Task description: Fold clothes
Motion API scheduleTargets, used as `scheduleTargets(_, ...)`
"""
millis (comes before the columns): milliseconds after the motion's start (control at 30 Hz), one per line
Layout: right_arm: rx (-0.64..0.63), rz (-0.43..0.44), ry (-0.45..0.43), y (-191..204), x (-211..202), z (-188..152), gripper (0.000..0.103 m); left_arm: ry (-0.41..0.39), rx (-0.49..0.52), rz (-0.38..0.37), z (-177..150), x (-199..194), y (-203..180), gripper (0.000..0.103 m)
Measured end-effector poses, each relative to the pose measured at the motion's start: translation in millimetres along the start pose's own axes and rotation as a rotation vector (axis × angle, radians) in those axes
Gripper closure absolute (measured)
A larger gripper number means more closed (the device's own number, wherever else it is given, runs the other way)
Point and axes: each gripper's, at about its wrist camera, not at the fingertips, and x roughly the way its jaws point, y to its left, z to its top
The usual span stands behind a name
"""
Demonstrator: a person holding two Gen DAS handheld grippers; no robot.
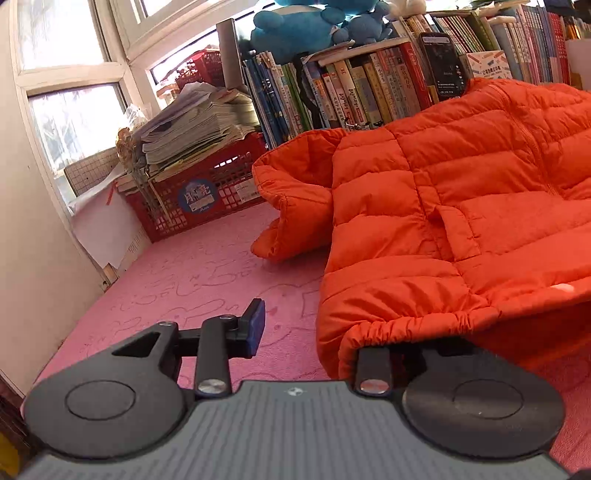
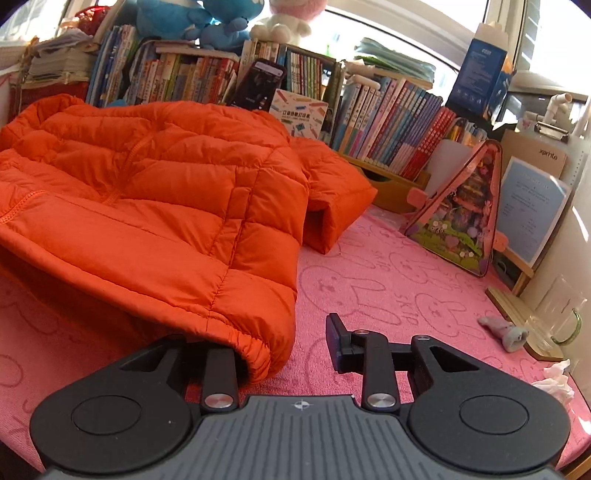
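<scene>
An orange quilted puffer jacket (image 1: pixel 461 192) lies spread on the pink rabbit-print cloth (image 1: pixel 207 269), its elastic hem toward me. In the left wrist view my left gripper (image 1: pixel 321 332) is open at the hem's left corner. Its left finger (image 1: pixel 255 325) is bare, and the right finger is hidden under the hem. In the right wrist view the jacket (image 2: pixel 147 192) fills the left side. My right gripper (image 2: pixel 280 343) is open at the hem's right corner, with the right finger (image 2: pixel 336 339) free and the left one under the fabric. One sleeve (image 1: pixel 291 195) sticks out left, the other sleeve (image 2: pixel 336 192) right.
Rows of books (image 1: pixel 351 88) and blue plush toys (image 1: pixel 314 26) line the back. A red crate (image 1: pixel 207 192) with stacked papers stands back left. On the right are a pink triangular toy case (image 2: pixel 465 214), a glass mug (image 2: pixel 557 317), a small grey toy (image 2: pixel 506 332) and a crumpled tissue (image 2: pixel 554 380).
</scene>
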Motion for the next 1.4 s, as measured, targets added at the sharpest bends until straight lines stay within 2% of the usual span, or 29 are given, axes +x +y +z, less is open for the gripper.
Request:
scheduleTargets(67,-0.001,-0.002,0.014,1,2,-4,0.071,0.013,-0.005,-0.007,-2,-1,1,0.066)
scheduleTargets(167,-0.01,-0.011,0.009,0,3,-4,0.063,0.036,-0.031,-0.013,-2,-1,9,0.059)
scheduleTargets(367,-0.038,0.01,-0.035,7,10,13,0.061,0.055,-0.016,0.032,-8,-2,17,0.057)
scheduleTargets(500,-0.087,0.048,-0.083,25,10,26,0.061,0.068,-0.007,0.063,-13,-2,22,0.052)
scheduleTargets(667,-0.147,0.045,-0.069,31,6,19,0.054,0.085,0.01,0.095,-19,-3,26,0.05)
scheduleTargets(867,-0.17,0.014,-0.033,26,-3,7,0.052,0.084,0.009,0.06,-23,-4,15,0.049)
scheduleTargets(1033,-0.186,-0.005,-0.024,22,-17,3,0.047,0.084,0.017,0.047,-25,-12,18,0.038)
scheduleTargets(1133,-0.183,-0.005,-0.01,23,-14,0,0.045,0.079,0.029,0.052,-28,-11,15,0.038)
scheduleTargets(1267,-0.206,-0.029,-0.033,29,-10,-1,0.045,0.073,0.079,0.051,-26,-12,9,0.038)
scheduleTargets(1400,-0.228,-0.023,-0.065,28,-12,-4,0.044,0.077,0.07,0.024,-26,-13,10,0.037)
